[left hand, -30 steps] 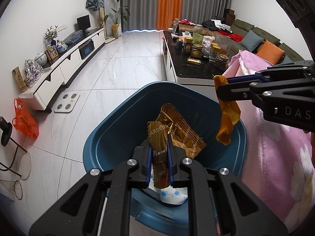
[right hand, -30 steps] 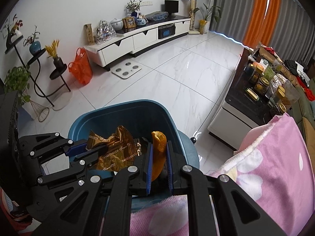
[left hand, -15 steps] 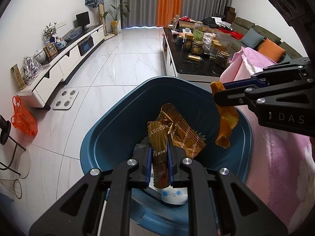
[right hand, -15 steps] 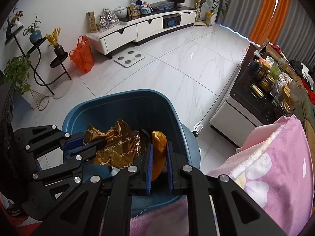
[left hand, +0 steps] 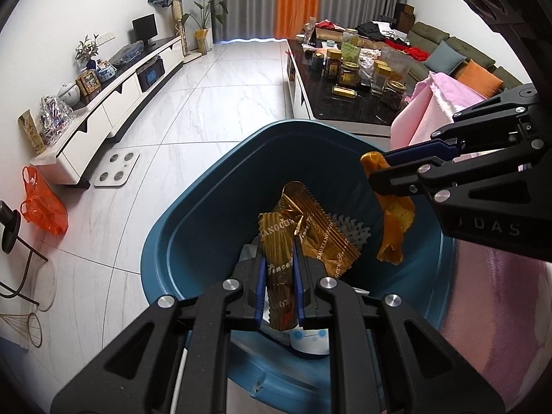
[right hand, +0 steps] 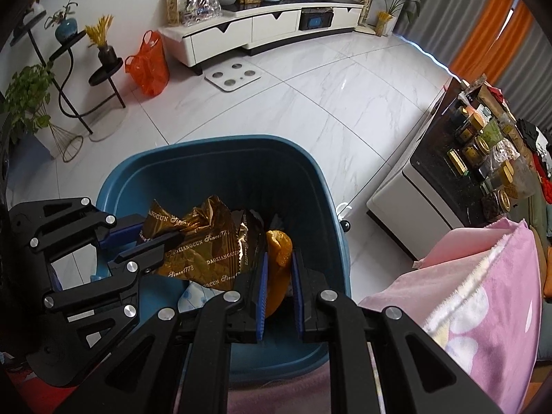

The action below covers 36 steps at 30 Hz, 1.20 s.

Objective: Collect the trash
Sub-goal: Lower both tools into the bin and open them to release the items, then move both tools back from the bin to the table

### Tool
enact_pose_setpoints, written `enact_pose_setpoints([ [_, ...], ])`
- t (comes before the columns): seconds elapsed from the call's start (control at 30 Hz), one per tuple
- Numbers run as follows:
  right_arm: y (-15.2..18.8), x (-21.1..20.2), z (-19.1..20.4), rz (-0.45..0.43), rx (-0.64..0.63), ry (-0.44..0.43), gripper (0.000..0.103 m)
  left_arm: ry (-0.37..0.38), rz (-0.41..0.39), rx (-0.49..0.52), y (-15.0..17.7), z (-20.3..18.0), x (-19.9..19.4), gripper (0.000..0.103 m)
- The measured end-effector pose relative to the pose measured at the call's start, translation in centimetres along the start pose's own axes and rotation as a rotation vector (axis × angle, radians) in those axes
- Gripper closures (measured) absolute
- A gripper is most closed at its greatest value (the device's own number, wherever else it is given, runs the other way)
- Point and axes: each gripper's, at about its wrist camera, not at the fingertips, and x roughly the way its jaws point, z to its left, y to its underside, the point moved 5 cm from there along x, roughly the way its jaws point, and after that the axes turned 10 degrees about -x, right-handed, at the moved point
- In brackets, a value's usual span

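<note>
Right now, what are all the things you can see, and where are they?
Trash bin: one, blue, on the floor below both grippers.
Wrapper: one, gold, over the bin.
Peel: one, orange, over the bin's right side.
Trash in bin: white bits, count unclear.
Blanket: one, pink with flowers, right of the bin.
Coffee table: one, black top, holding jars.
TV cabinet: one, white, along the wall.
Plastic bag: one, orange, by the cabinet.
Scale: one, white, on the floor.
Left gripper: black, pinching the wrapper.
Right gripper: black, pinching the peel.
</note>
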Motion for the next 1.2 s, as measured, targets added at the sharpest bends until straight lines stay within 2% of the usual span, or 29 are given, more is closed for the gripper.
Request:
enact_pose_setpoints([
  [0.3, 0.4, 0.8, -0.4, 0.039, -0.001, -0.005, 0.09, 0.002, 0.015, 0.003, 0.1, -0.6, 1.0, 0.089],
  [0.8, 0.5, 0.4, -0.3, 0.032, 0.003, 0.004, 0.09, 0.003, 0.011, -0.005, 0.2, -0.5, 1.1, 0.085],
  [0.9, 0.5, 0.3, -0.3, 0.028, 0.007, 0.006, 0.089, 0.001, 0.004, -0.009, 0.2, -0.5, 1.0, 0.076],
  [0.97, 0.6, 0.1, -0.4, 0.023, 0.011, 0.009, 0.087, 0.001, 0.0, -0.015, 0.5, -0.4, 0.9, 0.062],
  [1.1, 0.6, -0.3, -0.5, 0.017, 0.016, 0.012, 0.085, -0.001, -0.01, -0.017, 0.4, -0.5, 0.7, 0.06],
  [1.2, 0.7, -0.5, -0.5, 0.012, 0.019, 0.013, 0.083, -0.004, -0.019, -0.023, 0.3, -0.5, 0.4, 0.053],
])
